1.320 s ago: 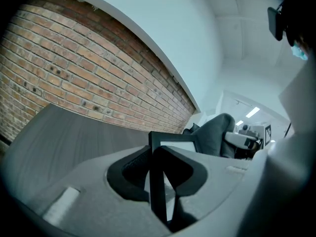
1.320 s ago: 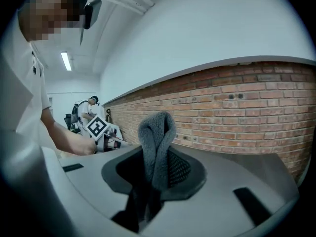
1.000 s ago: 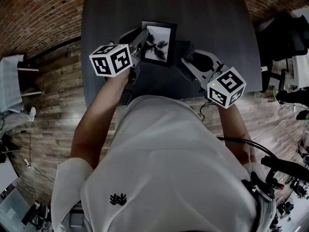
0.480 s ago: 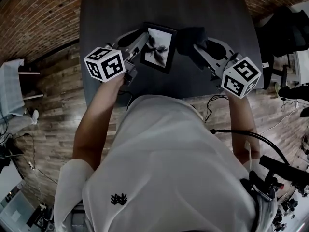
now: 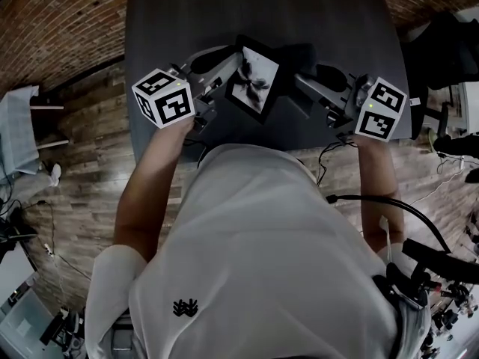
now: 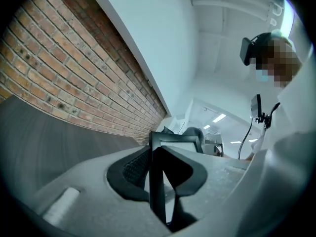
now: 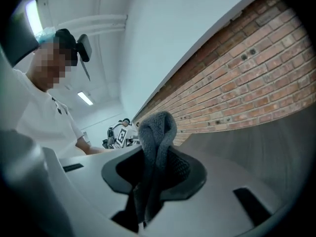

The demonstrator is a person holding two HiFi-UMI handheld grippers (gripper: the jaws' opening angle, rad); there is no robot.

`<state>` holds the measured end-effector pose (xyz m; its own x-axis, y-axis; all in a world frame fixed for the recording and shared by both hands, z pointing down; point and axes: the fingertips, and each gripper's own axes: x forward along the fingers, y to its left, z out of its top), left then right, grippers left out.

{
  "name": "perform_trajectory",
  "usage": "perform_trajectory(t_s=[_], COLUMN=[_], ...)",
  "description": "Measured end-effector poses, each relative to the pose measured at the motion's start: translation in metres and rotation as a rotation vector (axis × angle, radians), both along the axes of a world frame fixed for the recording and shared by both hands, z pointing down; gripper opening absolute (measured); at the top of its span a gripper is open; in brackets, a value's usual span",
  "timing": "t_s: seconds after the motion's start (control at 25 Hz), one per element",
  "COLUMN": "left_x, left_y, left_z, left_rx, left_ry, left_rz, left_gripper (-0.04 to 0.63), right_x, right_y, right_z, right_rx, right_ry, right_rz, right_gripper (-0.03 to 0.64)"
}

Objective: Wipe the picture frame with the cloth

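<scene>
A black picture frame [image 5: 254, 80] with a dark plant print is held up above the dark table [image 5: 337, 21], tilted, its left edge clamped in my left gripper [image 5: 233, 64]. In the left gripper view the frame [image 6: 159, 181] stands edge-on between the shut pads. My right gripper [image 5: 293, 72] is shut on a dark grey cloth [image 5: 293, 57] close to the frame's right side. In the right gripper view the folded cloth [image 7: 154, 152] sticks up out of the jaws.
The table [image 5: 157, 28] stands on a wooden floor [image 5: 82, 163] with a brick wall [image 5: 45, 13] behind. A black office chair [image 5: 441, 51] is at the right, cables [image 5: 389, 215] trail by my right arm, and a white stand [image 5: 19, 122] is at the left.
Both grippers rose off the table. The frame has turned from flat-on to tilted toward me, and the right gripper with the cloth moved up beside its right edge.
</scene>
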<state>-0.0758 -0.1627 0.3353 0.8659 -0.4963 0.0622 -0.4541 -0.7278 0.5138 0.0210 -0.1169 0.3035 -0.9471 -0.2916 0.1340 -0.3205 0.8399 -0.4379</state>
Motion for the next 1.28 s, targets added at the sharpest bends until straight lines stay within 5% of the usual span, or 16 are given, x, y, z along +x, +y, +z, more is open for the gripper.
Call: perform_trajectory(t_s=[0.32, 0.76, 1.28], left_x=[0.002, 0.019, 0.018], left_y=[0.003, 0.019, 0.018], left_z=[-0.007, -0.014, -0.024], left_rx=[0.012, 0.028, 0.028], left_ry=[0.037, 0.026, 0.067], left_rz=[0.045, 0.202, 0.214], left_gripper=[0.077, 0.077, 0.077], right_x=[-0.014, -0.005, -0.028], right_y=[0.018, -0.026, 0.014], right_z=[0.034, -0.018, 0.029], right_rx=[-0.082, 0.027, -0.068], right_ry=[0.015, -0.015, 0.019], right_rz=[-0.087, -0.072, -0.204], right_gripper=[0.104, 0.104, 0.104])
